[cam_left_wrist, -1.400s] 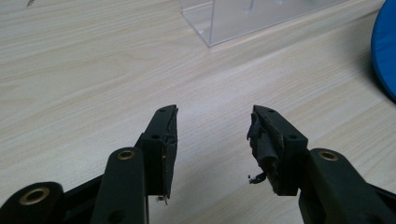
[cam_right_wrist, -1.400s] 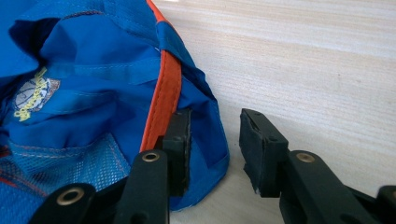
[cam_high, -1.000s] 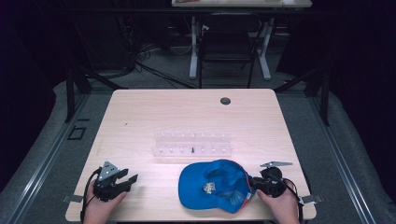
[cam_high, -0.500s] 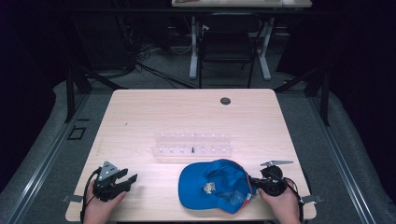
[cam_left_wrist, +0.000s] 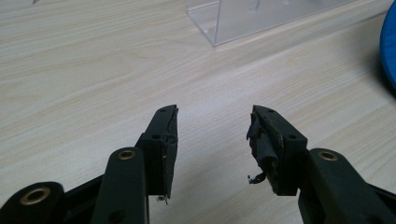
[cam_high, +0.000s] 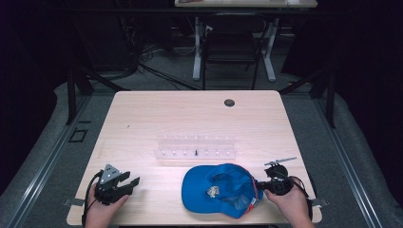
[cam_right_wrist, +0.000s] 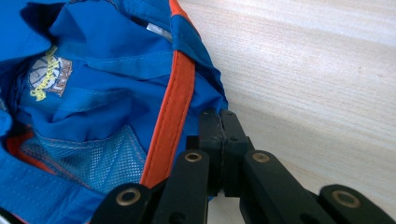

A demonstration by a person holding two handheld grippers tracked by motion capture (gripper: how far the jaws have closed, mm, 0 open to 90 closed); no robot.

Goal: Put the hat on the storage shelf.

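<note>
The right claw (cam_right_wrist: 219, 119) has just snapped shut, its jaws pressed flat together at the rim of the blue cap (cam_high: 221, 189), right beside the orange trim (cam_right_wrist: 173, 107). From the right gripper view it's hard to say how much fabric sits between the jaws; they look closed on the very edge of the cloth, if on anything at all. In the high view the right claw (cam_high: 266, 184) sits against the cap's right side at the near edge of the table (cam_high: 190, 118).

Over on the left, the left claw (cam_left_wrist: 212, 135) stands wide open with nothing between its jaws, parked low over bare wood. In the high view the left claw (cam_high: 128, 183) is well apart from the cap, pointing toward it.

The cap lies upside down, its mesh lining (cam_right_wrist: 88, 163) and inner label (cam_right_wrist: 49, 77) facing up, near the person's side, with the clear plastic rack (cam_high: 196, 147) just beyond it.

Now the danger. That bite is thin. If only the outermost hem is pinched, a lift could let the cloth slide straight out and the cap flop back. The fabric is soft, so it will sag and swing from a one-sided hold. A pull away from the person might drag it into the rack. And it sits close to the near table edge: a slip could send it off.
</note>
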